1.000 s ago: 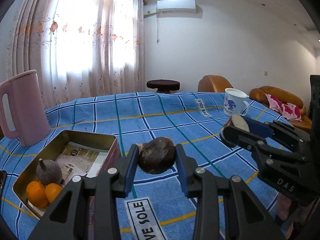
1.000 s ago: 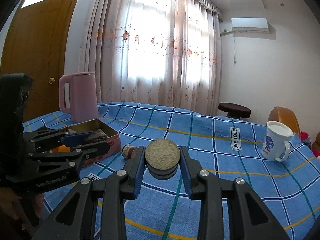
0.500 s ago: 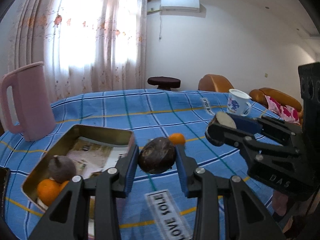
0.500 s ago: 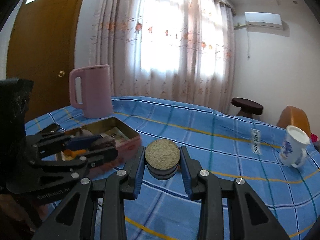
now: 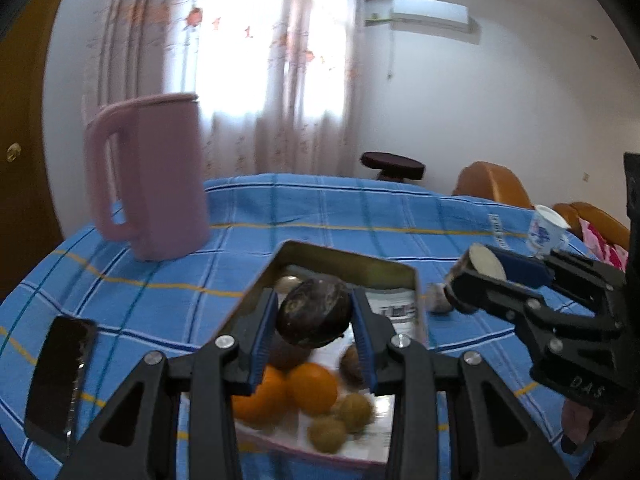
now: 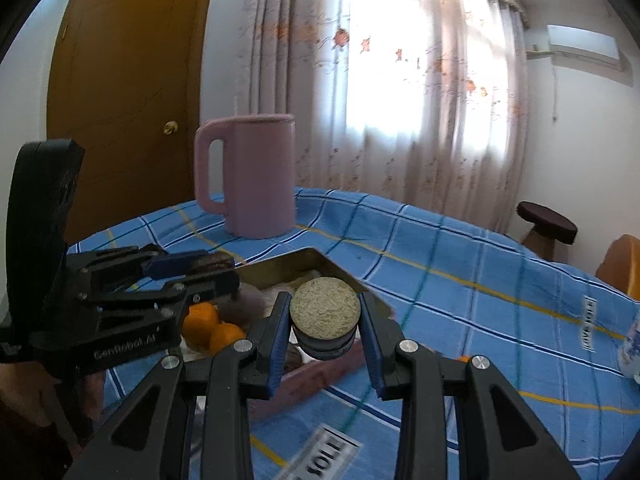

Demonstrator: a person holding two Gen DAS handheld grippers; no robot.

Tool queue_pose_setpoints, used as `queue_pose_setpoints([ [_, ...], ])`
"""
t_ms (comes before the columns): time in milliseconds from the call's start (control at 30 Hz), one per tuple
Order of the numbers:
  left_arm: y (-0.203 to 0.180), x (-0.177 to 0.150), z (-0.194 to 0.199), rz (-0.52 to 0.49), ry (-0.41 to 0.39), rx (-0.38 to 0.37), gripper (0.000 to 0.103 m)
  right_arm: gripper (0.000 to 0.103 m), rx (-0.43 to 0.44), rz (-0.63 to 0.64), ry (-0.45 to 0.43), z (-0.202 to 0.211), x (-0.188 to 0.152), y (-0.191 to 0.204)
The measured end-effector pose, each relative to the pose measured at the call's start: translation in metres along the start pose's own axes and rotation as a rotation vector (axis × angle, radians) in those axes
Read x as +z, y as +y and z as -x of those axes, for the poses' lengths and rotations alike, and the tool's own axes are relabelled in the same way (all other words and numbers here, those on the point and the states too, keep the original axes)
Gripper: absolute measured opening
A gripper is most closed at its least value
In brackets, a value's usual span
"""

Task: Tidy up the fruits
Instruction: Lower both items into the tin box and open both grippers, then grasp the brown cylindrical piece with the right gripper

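Note:
My left gripper is shut on a dark brown round fruit, which hangs over the open metal tin. In the tin lie two oranges, several small yellowish fruits and dark fruits. My right gripper is shut on a dark round fruit with a pale grainy cut face, just over the tin's near corner. In the right wrist view the left gripper holds its fruit above the oranges and a grey-purple fruit. The right gripper shows right of the tin.
A pink jug stands behind the tin on the blue checked cloth. A black phone lies at the left. A white mug stands far right. A small round thing and a small orange lie on the cloth beside the tin.
Both grippers have swung left with their fruits still held. The tin, earlier at the lower left, now lies right under the left gripper's fruit and close below the right one's.

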State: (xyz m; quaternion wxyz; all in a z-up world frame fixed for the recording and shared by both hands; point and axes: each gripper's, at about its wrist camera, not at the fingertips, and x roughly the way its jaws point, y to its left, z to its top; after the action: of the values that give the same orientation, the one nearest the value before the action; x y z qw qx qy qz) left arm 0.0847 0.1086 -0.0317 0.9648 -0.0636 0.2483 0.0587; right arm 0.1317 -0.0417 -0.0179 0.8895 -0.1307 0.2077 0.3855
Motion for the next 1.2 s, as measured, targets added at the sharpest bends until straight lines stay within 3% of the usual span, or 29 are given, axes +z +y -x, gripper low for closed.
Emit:
queue_pose_setpoints([
  [533, 0.028, -0.017, -0.023, 0.042, 0.094, 0.033, 0.040, 0.035, 0.091, 0.021, 0.175, -0.053, -0.019, 0.032],
  [567, 0.027, -0.017, -0.023, 0.040, 0.095, 0.033, 0.042, 0.035, 0.088, 0.023, 0.187, -0.054, -0.020, 0.033],
  [600, 0.027, -0.017, -0.022, 0.040, 0.095, 0.040, 0.052, 0.038, 0.084, 0.026, 0.193, -0.054, -0.021, 0.033],
  [633, 0.027, -0.018, -0.020, 0.047, 0.085, 0.053, 0.066, 0.048, 0.088, 0.027, 0.187, -0.051, -0.021, 0.032],
  [700, 0.027, -0.017, -0.015, 0.056, 0.061, 0.058, 0.079, 0.053, 0.088, 0.022, 0.151, -0.038, -0.020, 0.026],
  [833, 0.021, -0.013, -0.006, 0.060, 0.024, 0.047, 0.085, 0.053, 0.039, 0.004, 0.110, -0.015, -0.017, 0.000],
  [933, 0.012, -0.008, -0.005, 0.062, 0.003, 0.045, 0.093, 0.053, -0.076, 0.003, 0.118, -0.008, -0.018, -0.032],
  [1033, 0.001, -0.004, -0.006, 0.047, -0.007, 0.030, 0.094, 0.053, -0.141, -0.008, 0.140, -0.011, -0.024, -0.059],
  [1200, -0.010, 0.006, -0.014, 0.035, -0.006, 0.025, 0.097, 0.053, -0.159, 0.016, 0.204, -0.033, -0.027, -0.076],
])
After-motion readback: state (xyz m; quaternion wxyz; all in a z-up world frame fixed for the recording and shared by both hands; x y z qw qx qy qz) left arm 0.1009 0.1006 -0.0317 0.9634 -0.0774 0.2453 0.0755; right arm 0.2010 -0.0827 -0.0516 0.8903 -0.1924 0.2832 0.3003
